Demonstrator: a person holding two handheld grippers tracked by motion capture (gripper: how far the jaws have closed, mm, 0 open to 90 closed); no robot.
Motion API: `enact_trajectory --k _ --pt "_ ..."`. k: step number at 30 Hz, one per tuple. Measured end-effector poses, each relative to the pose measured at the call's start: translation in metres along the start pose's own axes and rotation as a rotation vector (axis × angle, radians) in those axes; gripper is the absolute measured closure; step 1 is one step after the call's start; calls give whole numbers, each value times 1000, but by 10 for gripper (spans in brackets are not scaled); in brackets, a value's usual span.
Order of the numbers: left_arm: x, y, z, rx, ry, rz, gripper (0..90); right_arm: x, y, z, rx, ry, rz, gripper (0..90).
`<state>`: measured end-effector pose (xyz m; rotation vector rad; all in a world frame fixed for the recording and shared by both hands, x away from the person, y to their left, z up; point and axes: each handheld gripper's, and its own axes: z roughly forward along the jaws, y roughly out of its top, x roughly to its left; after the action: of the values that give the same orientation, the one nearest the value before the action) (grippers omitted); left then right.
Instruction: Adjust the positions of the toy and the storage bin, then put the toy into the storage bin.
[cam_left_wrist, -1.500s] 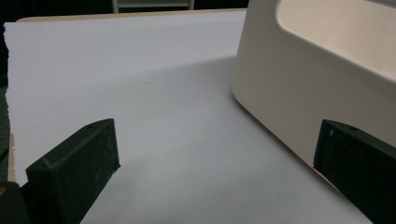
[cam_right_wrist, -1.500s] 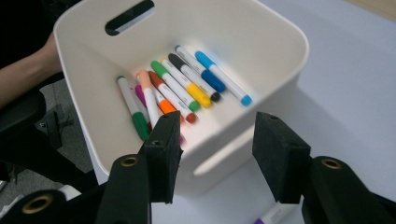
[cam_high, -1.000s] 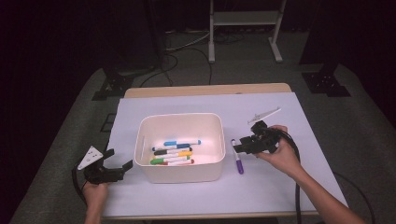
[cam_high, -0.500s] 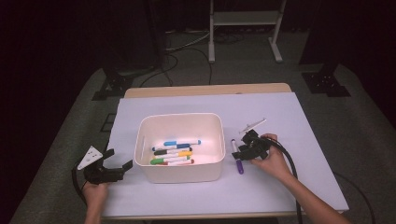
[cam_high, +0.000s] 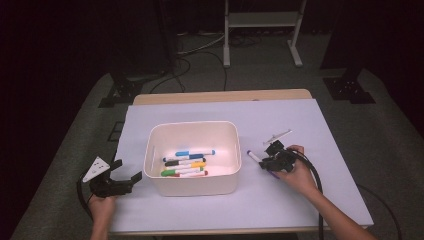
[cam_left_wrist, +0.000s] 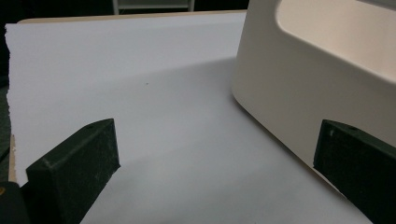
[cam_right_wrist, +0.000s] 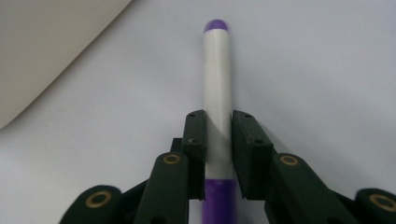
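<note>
The right gripper (cam_right_wrist: 218, 154) has just closed its jaws on a white marker with purple ends (cam_right_wrist: 218, 93), lying between them on the white-covered worktop (cam_right_wrist: 327, 70). The left gripper (cam_left_wrist: 219, 172) rests with jaws wide apart beside a cream plastic bin (cam_left_wrist: 299, 93).

A dark recording lab: white-covered table (cam_high: 310, 120), floor cables (cam_high: 200, 50), metal equipment stand (cam_high: 260, 20) behind.

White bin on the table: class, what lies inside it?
Inside the white bin lie markers: blue, black, yellow, green and red. Its near wall hides the floor's front strip.
</note>
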<state>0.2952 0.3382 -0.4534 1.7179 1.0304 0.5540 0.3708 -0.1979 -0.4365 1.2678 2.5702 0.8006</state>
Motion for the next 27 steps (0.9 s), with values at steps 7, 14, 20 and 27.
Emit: enact_trajectory --k 7,14,20,27 --pt "0 0 0 0 -1 4 0 -8 -6 -4 0 25 21 758" --pt "0 0 0 3 0 6 0 -13 -12 -17 -16 84 50 758" --pt "-1 0 1 6 1 2 0 -12 -9 -43 -63 136 61 758" --pt "-1 0 0 3 1 9 0 2 9 -91 -141 198 19 758"
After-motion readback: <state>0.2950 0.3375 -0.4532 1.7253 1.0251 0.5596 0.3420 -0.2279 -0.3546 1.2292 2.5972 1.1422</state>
